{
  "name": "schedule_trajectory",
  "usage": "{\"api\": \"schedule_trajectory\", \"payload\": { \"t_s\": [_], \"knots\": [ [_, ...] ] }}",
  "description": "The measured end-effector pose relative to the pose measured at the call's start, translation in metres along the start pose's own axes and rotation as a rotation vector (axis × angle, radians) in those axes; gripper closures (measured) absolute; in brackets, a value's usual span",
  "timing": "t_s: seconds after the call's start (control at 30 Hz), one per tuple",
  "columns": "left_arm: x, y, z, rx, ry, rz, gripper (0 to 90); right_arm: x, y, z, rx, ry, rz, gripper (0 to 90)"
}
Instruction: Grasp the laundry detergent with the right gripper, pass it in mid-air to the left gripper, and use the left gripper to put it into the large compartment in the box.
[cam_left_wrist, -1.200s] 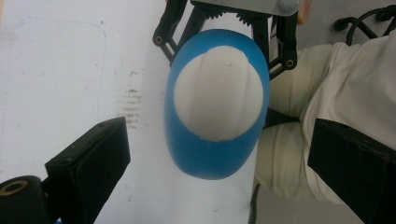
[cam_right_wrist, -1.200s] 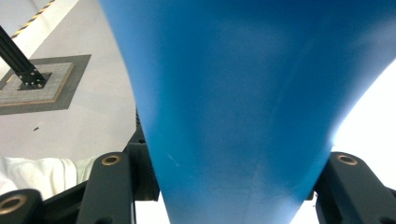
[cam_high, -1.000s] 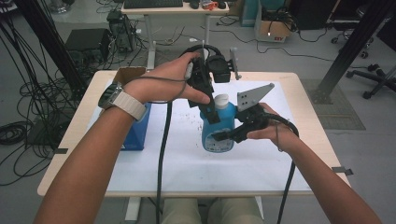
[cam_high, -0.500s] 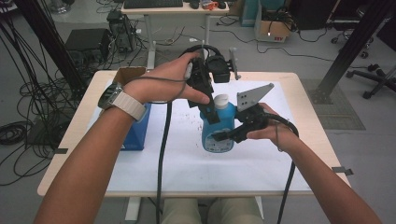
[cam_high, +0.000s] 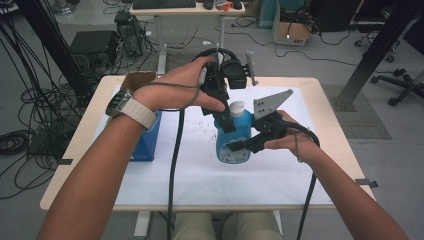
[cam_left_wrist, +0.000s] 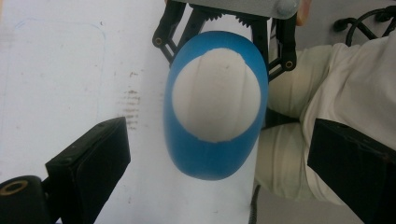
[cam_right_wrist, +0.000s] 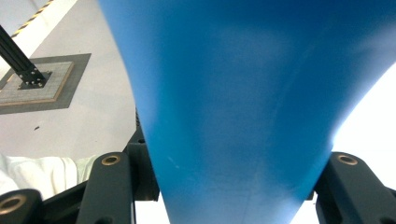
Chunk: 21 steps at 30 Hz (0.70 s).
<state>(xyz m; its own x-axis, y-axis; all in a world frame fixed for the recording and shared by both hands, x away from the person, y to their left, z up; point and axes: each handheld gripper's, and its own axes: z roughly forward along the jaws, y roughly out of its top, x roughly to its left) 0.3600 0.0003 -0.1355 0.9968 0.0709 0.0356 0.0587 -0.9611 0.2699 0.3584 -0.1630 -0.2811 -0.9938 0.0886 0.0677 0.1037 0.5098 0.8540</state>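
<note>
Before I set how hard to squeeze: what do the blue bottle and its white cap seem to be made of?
The blue bottle looks like opaque moulded plastic with a smooth, slightly satin skin: even colour and soft highlights in the right gripper view. The white cap seems matte plastic, with faint vertical ridges. The right gripper is shut on the bottle; any give under it cannot be seen.
</note>
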Motion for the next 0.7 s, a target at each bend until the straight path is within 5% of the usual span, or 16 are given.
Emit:
{"api": "schedule_trajectory", "payload": {
  "t_s": [0.7],
  "knots": [
    [-0.0002, 0.0002, 0.0023, -0.013, -0.001, -0.001, 6.1, 0.0004, -0.0003, 0.0003, 0.000, 0.004, 0.004, 43.3]
  ]
}}
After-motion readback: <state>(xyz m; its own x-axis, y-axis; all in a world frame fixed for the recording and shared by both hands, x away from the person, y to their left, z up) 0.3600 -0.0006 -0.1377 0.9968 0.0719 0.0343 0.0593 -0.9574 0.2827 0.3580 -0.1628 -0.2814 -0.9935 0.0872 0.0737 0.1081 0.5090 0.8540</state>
